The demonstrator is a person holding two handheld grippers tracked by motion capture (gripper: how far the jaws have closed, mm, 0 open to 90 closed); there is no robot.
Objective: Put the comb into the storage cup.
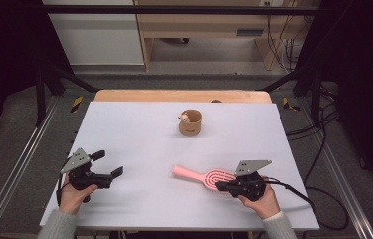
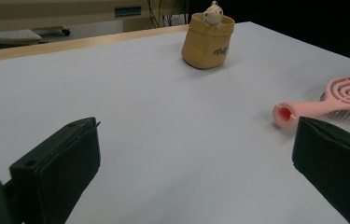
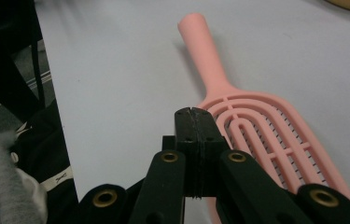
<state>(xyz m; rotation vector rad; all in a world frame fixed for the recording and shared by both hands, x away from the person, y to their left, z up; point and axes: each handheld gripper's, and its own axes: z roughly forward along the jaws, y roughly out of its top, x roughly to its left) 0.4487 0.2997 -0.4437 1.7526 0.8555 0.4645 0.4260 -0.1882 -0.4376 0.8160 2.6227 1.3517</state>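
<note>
- Right gripper [image 1: 220, 186] at the near right of the white table [image 1: 139, 149], jaws pressed flat together with nothing between them, tips resting beside the near edge of the pink hairbrush [image 1: 205, 177].
- Same closed jaws in the right gripper view [image 3: 194, 114], overlapping the left rim of the brush head [image 3: 266, 140]; whether actually touching it, impossible to tell.
- Brush lying flat, bristles down, handle pointing towards the table's middle, head just in front of the right hand [image 1: 258, 199].
- Left gripper [image 1: 108, 164] at the near left, held in the left hand [image 1: 74, 194], jaws spread wide and empty, well apart from the brush.
- In the left gripper view, hollow handle end [image 2: 284, 114] just past the right jaw.
- Tan cup [image 1: 190, 123] with a small figure on its rim, standing upright towards the far middle, well apart from both grippers.
</note>
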